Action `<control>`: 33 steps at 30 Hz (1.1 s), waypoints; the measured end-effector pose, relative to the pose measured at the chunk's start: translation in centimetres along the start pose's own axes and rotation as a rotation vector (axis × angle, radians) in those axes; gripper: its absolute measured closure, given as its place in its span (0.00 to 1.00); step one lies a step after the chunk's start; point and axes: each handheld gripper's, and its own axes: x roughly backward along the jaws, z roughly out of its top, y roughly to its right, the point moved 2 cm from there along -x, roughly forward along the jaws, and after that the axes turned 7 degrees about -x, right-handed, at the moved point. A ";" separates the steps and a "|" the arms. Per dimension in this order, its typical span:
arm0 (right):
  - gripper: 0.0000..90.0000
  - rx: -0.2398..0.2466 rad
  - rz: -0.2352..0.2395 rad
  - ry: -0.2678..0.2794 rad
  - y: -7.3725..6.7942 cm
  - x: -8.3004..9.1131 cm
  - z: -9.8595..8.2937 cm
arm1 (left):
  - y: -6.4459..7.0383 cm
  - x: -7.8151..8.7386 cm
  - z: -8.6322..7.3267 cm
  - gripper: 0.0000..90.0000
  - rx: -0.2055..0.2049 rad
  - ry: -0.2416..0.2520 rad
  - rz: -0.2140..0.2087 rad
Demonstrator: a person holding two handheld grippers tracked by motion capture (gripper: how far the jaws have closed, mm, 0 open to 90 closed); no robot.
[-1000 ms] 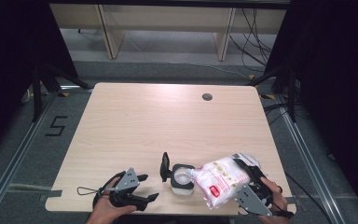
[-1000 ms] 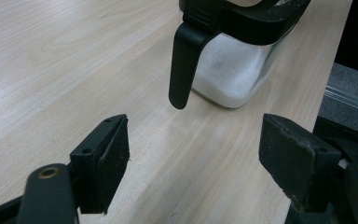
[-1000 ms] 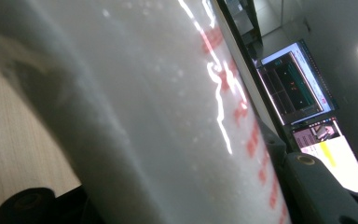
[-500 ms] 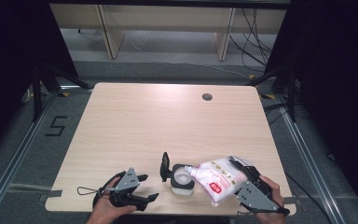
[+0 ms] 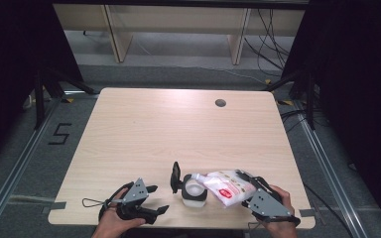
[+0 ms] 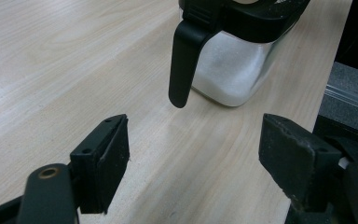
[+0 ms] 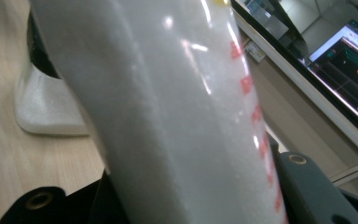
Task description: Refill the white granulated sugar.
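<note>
A clear jar [image 5: 194, 192] with a black rim and raised black lid [image 5: 175, 176] stands near the table's front edge, holding white powder; in the left gripper view the jar [image 6: 233, 70] shows its black handle-like lid arm [image 6: 182, 60]. A white plastic bag [image 5: 228, 185] with red print lies tilted toward the jar's mouth, and my right gripper [image 5: 256, 190] is shut on it. The bag [image 7: 177, 116] fills most of the right gripper view. My left gripper [image 5: 155, 199] rests open on the table left of the jar, nothing between its fingers [image 6: 103, 163].
The wooden table [image 5: 178, 129] has a round cable hole [image 5: 221, 103] at the back right. Shelving and cables sit beyond the far edge. A floor mark reading 5 [image 5: 59, 133] lies to the left.
My right gripper has swung the bag leftward and lower, bringing its end over the jar's mouth. The left gripper has stayed where it was.
</note>
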 end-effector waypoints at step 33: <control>0.72 -0.400 0.023 0.055 3.3 -3.6 -3.6 | -0.1 0.0 0.1 0.27 0.003 -0.001 -0.011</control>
